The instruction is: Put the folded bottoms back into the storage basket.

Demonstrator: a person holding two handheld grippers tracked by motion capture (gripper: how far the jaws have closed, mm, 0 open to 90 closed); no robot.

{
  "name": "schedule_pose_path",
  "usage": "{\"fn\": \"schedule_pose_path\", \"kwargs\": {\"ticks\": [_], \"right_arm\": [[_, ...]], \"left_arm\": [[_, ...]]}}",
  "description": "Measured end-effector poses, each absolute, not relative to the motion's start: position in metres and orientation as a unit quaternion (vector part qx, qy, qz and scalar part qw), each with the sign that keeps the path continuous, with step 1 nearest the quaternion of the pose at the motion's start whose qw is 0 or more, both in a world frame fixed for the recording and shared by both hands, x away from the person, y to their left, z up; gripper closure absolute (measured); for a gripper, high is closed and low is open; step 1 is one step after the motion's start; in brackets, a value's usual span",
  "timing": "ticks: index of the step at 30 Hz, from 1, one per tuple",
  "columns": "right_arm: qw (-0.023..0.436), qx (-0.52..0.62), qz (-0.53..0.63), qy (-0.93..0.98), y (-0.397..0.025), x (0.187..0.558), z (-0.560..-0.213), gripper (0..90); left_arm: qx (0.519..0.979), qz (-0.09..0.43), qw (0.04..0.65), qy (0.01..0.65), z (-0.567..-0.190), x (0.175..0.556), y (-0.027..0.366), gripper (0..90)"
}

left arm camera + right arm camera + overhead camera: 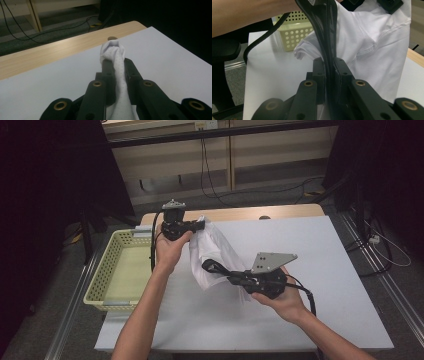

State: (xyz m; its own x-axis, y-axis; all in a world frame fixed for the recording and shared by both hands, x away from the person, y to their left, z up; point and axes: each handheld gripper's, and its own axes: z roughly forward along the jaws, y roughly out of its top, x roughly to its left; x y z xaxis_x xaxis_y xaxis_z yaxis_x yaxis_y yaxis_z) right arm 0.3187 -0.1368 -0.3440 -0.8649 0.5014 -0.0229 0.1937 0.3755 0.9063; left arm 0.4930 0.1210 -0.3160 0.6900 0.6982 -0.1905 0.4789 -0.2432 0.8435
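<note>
A white T-shirt [215, 245] hangs above the white table top [310, 250], held up between the two grippers. My left gripper [201, 223] is shut on a bunched top corner of the shirt [112, 48], its tips [116, 62] pinching the cloth. My right gripper [227, 275] reaches from the right into the shirt's lower part. It is shut [328, 61] on a glossy black curved piece [322, 22], perhaps a hanger, which rises against the shirt [374, 37]. That piece shows as a small black loop [211, 265] in the high view.
A pale yellow perforated basket [107, 270] stands off the table's left edge, also seen behind the shirt [297, 32]. A wooden strip [240, 213] with a small round object [265, 217] runs along the far edge. Cables lie on the floor beyond.
</note>
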Motion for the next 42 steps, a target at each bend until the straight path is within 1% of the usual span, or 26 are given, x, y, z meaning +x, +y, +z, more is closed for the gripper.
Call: {"fn": "schedule_pose_path", "kwargs": {"ticks": [16,29,34,42], "right_arm": [[0.141,0.204,0.532,0.810,-0.121,0.327,-0.337,80.9],[0.144,0.189,0.537,0.809,-0.104,0.336,-0.326,80.9],[0.145,0.185,0.538,0.810,-0.099,0.338,-0.324,80.9],[0.147,0.179,0.541,0.808,-0.091,0.341,-0.318,80.9]], "left_arm": [[0.775,0.132,0.485,0.382,-0.301,0.495,0.136,82.2],[0.767,0.144,0.487,0.392,-0.291,0.498,0.158,82.2],[0.761,0.139,0.494,0.397,-0.289,0.500,0.163,82.2],[0.758,0.150,0.494,0.399,-0.284,0.502,0.170,82.2]]}}
